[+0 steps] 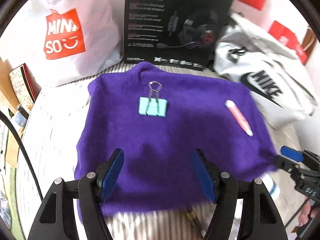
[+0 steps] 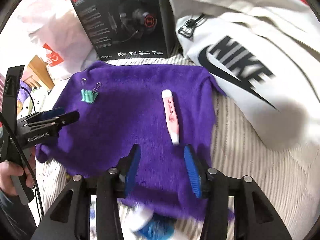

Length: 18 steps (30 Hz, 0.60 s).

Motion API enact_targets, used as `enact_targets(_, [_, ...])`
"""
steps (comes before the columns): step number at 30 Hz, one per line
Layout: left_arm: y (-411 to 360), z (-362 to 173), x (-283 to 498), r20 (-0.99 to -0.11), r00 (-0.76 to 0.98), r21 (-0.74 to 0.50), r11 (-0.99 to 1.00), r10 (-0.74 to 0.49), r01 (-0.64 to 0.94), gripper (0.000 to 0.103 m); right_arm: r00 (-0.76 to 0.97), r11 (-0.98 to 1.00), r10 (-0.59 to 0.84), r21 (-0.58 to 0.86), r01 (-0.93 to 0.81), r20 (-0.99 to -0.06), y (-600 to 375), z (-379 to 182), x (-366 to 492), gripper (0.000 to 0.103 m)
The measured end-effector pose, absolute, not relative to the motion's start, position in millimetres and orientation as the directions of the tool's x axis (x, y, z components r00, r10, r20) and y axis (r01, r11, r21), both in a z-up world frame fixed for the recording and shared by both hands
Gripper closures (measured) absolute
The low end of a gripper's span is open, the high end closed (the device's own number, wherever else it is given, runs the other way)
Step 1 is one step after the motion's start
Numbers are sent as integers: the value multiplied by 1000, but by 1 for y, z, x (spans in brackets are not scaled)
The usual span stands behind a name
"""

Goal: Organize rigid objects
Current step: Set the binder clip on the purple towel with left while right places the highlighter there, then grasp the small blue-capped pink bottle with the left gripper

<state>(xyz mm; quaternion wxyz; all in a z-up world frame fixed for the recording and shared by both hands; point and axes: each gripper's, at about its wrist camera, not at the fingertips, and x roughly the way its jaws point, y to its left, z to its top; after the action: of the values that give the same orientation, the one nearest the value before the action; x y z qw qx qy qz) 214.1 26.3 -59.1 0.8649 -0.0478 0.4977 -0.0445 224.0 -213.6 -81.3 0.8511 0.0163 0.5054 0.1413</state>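
We hold both tongs released and empty above the near edge of a fuzzy purple sweater (image 1: 170, 132) spread flat over the ribbed bed cover (image 2: 250, 170), probably as a soft work mat. The left tongs (image 1: 158, 175) point toward the mint binder clip (image 1: 153, 106), hard metal with wire handles, near the sweater's far edge. The right tongs (image 2: 161, 172) hover just short of the slim pink-and-white plastic pen (image 2: 171, 115) lying lengthwise.
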Motion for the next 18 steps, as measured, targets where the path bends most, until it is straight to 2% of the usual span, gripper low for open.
enact_targets(11, [-2,-51,107,-839,516,-109,982,-175,155,34,487,973,225,170,-154,-844,-234,-64,115,53])
enact_targets(18, [-22,-68,75,-849,500,-70,975,-169,210,34,488,973,232,198,-122,-841,-237,-65,71,51])
